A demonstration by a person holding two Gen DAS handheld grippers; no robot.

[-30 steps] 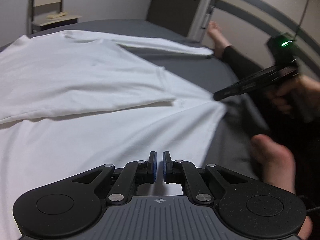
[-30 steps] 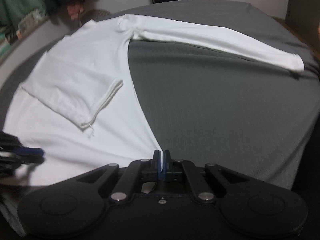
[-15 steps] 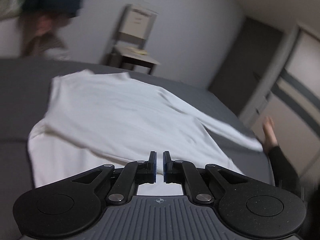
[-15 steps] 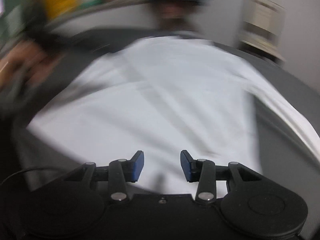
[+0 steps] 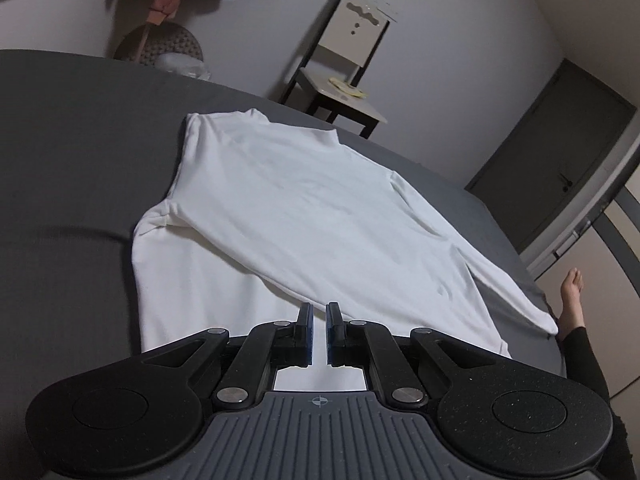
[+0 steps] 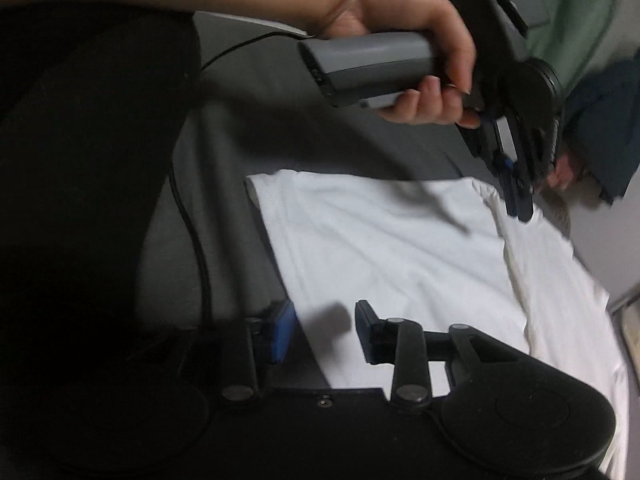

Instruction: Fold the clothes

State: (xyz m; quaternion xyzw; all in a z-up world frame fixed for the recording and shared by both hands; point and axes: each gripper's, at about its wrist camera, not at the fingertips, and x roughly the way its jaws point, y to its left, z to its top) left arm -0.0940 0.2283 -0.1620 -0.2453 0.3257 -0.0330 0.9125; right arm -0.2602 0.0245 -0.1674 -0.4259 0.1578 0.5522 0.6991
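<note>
Right gripper (image 6: 323,330) has let go of the hem; its jaws, just narrowing again, stand apart and empty over the white shirt (image 5: 304,216). Shirt lies on bed (image 5: 72,152), one side folded over. Left gripper (image 5: 317,334) nearly closed, empty. Next fold pending.

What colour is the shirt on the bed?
White shirt, plain; clearest in the left wrist view.

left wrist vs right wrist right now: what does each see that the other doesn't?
Left wrist only: the chair, the door, a bare foot, and the shirt's long sleeve stretched toward the bed's edge. Right wrist only: the hand holding the left tool, and the open right tool. Both: the white shirt on the grey bed.
</note>
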